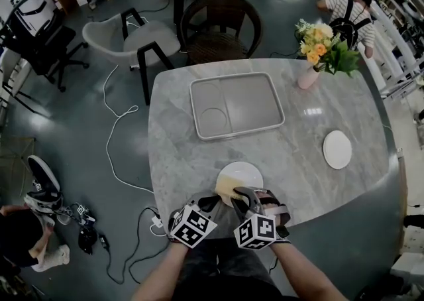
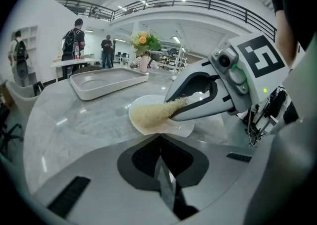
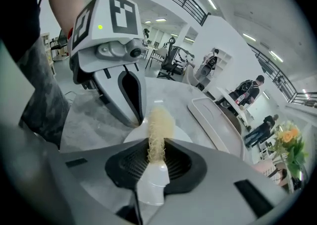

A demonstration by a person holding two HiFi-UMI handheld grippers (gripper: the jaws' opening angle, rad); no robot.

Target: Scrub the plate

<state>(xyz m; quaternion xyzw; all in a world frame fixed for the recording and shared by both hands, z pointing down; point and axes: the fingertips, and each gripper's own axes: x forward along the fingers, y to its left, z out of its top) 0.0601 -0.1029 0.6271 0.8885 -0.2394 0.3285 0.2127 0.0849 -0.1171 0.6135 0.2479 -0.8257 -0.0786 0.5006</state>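
A round white plate (image 1: pixel 246 172) lies near the table's front edge. My left gripper (image 1: pixel 211 200) is shut on its near rim; in the left gripper view the jaws (image 2: pixel 159 140) meet at the edge of the plate (image 2: pixel 184 129). My right gripper (image 1: pixel 240 195) is shut on a scrub brush (image 1: pixel 226 187) with a white handle and pale yellow bristles. The bristles (image 2: pixel 151 114) rest on the plate's left part. In the right gripper view the brush (image 3: pixel 158 125) points away from the right gripper (image 3: pixel 156 162) toward the left gripper (image 3: pixel 137 119).
A grey compartment tray (image 1: pixel 236 104) lies at the table's middle. A second small white plate (image 1: pixel 337 149) sits at the right, and a pink vase of yellow flowers (image 1: pixel 309 75) at the back right. Chairs (image 1: pixel 218 28) stand behind the table; people are farther off.
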